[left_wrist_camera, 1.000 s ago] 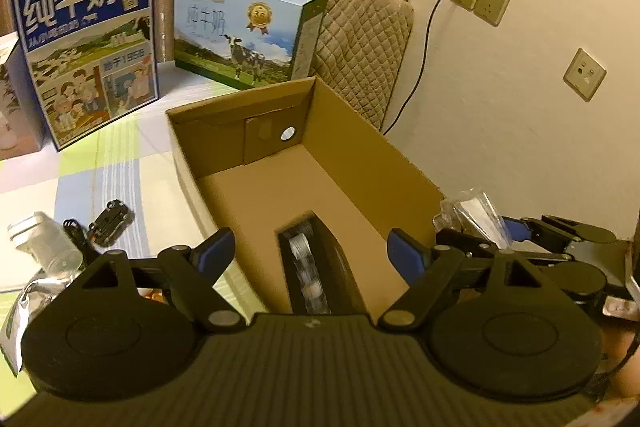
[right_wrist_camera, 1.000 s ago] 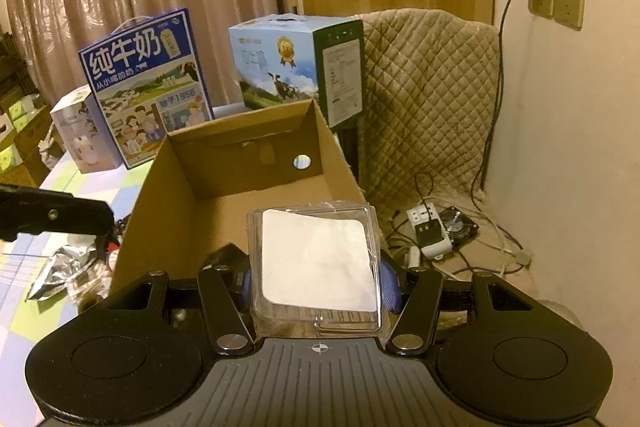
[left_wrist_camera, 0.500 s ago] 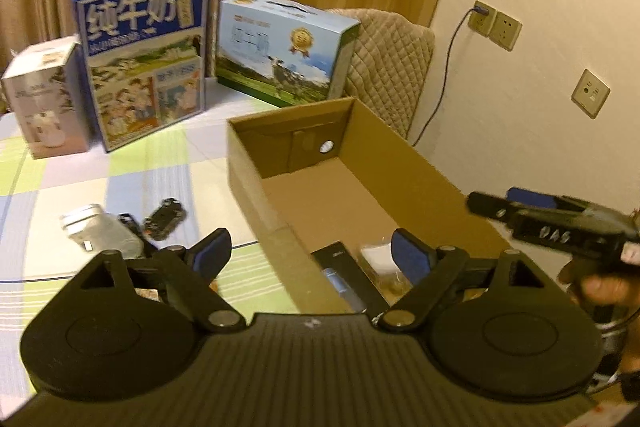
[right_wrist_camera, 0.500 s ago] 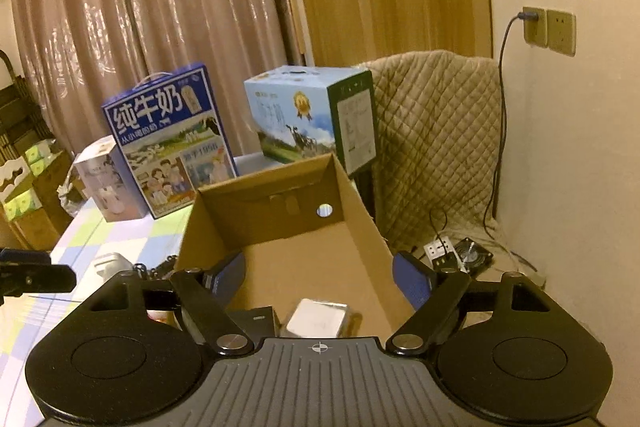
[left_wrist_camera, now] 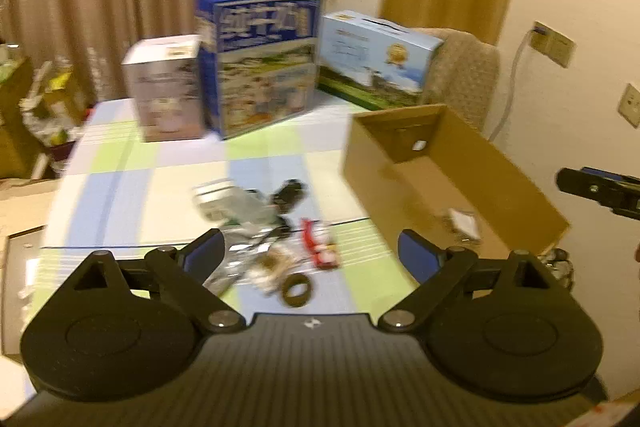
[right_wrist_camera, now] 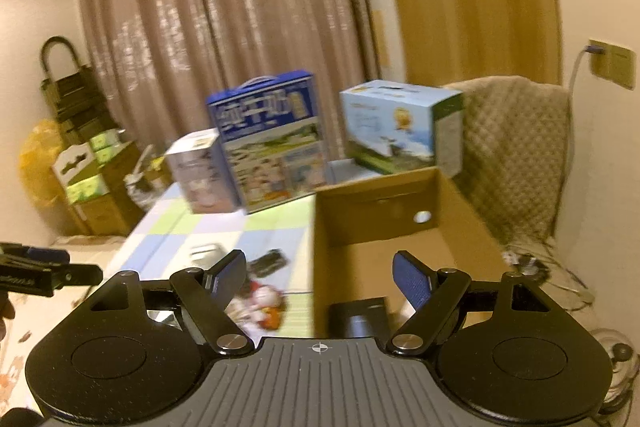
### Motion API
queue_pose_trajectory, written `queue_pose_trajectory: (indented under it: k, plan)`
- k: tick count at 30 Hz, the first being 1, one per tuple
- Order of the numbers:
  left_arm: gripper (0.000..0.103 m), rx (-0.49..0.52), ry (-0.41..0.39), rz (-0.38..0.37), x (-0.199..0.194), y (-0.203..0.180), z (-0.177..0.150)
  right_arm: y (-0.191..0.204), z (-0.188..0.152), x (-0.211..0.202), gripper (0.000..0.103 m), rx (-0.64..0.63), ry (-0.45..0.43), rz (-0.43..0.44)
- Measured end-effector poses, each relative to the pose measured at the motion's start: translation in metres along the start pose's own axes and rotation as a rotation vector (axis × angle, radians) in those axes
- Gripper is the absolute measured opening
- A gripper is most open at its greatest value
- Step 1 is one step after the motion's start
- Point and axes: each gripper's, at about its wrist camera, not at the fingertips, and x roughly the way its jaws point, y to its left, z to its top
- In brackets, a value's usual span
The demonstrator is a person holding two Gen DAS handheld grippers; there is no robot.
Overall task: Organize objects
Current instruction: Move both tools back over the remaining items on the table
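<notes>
An open cardboard box [left_wrist_camera: 500,163] stands on the right of the checked tablecloth [left_wrist_camera: 160,163]; it also shows in the right wrist view [right_wrist_camera: 460,223]. Inside lie a clear plastic case [left_wrist_camera: 462,223] and a black box [right_wrist_camera: 360,315]. A pile of small items lies left of the box: a foil packet [left_wrist_camera: 240,259], a black ring [left_wrist_camera: 296,291], a red packet [left_wrist_camera: 318,247], a black toy car [left_wrist_camera: 290,193] and a white plug [left_wrist_camera: 218,197]. My left gripper [left_wrist_camera: 310,255] is open and empty above the pile. My right gripper [right_wrist_camera: 318,277] is open and empty over the box's near left edge.
Two blue milk cartons [left_wrist_camera: 260,59] [left_wrist_camera: 376,59] and a white box [left_wrist_camera: 166,91] stand at the table's far side. A quilted chair [right_wrist_camera: 516,155] is behind the box, by the wall. Shelves and boxes [right_wrist_camera: 84,163] stand at the left.
The right gripper has let go of the clear case, which now lies in the box, and drawn back. The left gripper has swung left from the box to over the pile.
</notes>
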Motion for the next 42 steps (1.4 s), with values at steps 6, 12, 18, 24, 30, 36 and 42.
queue_pose_trajectory:
  k: [6, 12, 18, 24, 30, 36, 42]
  plan:
    - [0.095, 0.016, -0.024, 0.117, -0.032, 0.034, -0.018, 0.042, -0.018, 0.008, 0.078, -0.031, 0.033, 0.079]
    - [0.102, -0.013, -0.010, 0.190, -0.059, 0.063, -0.033, 0.070, -0.038, 0.010, 0.078, -0.052, 0.066, 0.140]
    - [0.102, -0.040, -0.015, 0.230, -0.088, 0.077, -0.052, 0.091, -0.053, 0.012, 0.078, -0.095, 0.092, 0.157]
    - [0.102, -0.060, -0.030, 0.223, -0.103, 0.090, -0.072, 0.109, -0.067, 0.015, 0.078, -0.144, 0.113, 0.141]
    - [0.102, -0.031, -0.060, 0.213, -0.093, 0.100, -0.082, 0.117, -0.084, 0.013, 0.078, -0.185, 0.125, 0.126]
    - [0.102, 0.001, -0.036, 0.179, -0.064, 0.100, -0.087, 0.115, -0.093, 0.028, 0.078, -0.186, 0.144, 0.117]
    - [0.102, 0.011, -0.018, 0.144, -0.026, 0.098, -0.083, 0.105, -0.094, 0.064, 0.078, -0.195, 0.131, 0.091]
